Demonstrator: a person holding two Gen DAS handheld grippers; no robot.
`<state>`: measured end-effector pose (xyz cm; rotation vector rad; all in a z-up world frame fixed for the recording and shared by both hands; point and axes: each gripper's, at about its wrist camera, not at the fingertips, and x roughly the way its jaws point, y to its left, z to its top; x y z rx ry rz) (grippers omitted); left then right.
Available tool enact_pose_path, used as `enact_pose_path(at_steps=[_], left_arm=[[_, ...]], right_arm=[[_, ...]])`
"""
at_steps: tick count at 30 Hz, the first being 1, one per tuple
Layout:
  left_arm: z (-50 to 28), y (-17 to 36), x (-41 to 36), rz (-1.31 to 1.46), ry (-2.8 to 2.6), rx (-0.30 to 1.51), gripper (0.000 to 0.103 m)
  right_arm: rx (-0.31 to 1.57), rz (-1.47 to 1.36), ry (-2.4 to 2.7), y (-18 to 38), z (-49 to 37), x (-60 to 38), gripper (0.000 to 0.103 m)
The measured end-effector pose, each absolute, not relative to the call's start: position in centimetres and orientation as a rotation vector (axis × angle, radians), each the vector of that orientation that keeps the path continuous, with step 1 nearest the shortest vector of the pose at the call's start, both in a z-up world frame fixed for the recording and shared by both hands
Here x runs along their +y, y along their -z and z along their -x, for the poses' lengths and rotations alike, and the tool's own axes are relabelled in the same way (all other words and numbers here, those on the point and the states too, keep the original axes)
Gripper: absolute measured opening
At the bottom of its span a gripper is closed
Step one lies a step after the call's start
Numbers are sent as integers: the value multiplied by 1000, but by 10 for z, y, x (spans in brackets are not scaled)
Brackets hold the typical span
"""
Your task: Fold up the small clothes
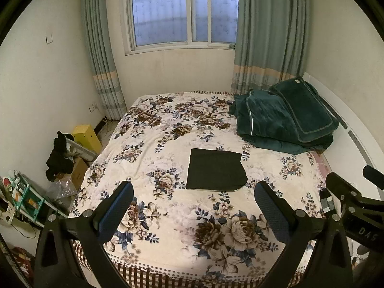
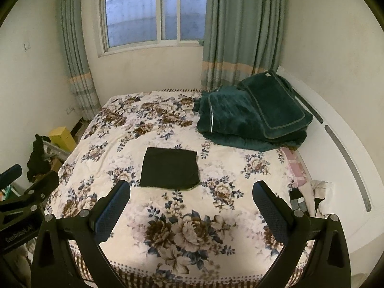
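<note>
A small dark garment (image 1: 216,170) lies folded into a flat rectangle on the floral bedspread (image 1: 168,216), near the middle of the bed. It also shows in the right wrist view (image 2: 170,168). My left gripper (image 1: 194,192) is open and empty, held above the bed's near end, short of the garment. My right gripper (image 2: 191,190) is open and empty too, beside the left one and equally far back. The right gripper's body (image 1: 348,199) shows at the right edge of the left wrist view.
A pile of dark green blankets (image 1: 285,120) sits at the far right of the bed by the white headboard (image 2: 348,158). Boxes, a yellow box (image 1: 87,136), dark clothes (image 1: 58,158) and a shelf crowd the floor left of the bed. Small clothes (image 2: 309,196) lie at the right edge.
</note>
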<state>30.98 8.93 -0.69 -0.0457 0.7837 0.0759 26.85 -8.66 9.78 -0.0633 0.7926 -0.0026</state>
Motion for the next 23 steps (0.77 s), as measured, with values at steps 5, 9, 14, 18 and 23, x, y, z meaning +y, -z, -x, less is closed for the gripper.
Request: enact_pose_path(at_steps=[5,9,14,18,23], left_arm=[[-311,6,89,47,-78,782,103],[-309,8,89,46,-76,781,103],[-309,8,88,45,-76,781,103],[-307,8,87,44,-78,780,103],[-308,7,89,52,-76,769,103]], right_arm=[[796,59,-2,-97,-266,-82,103],[791,58,4,-96,-263,-81,103],[790,54,5,-96,-262,-81,103],[787,50,7,-96,-260,-82,103],[789,47,11,-95,-257,-84,103]])
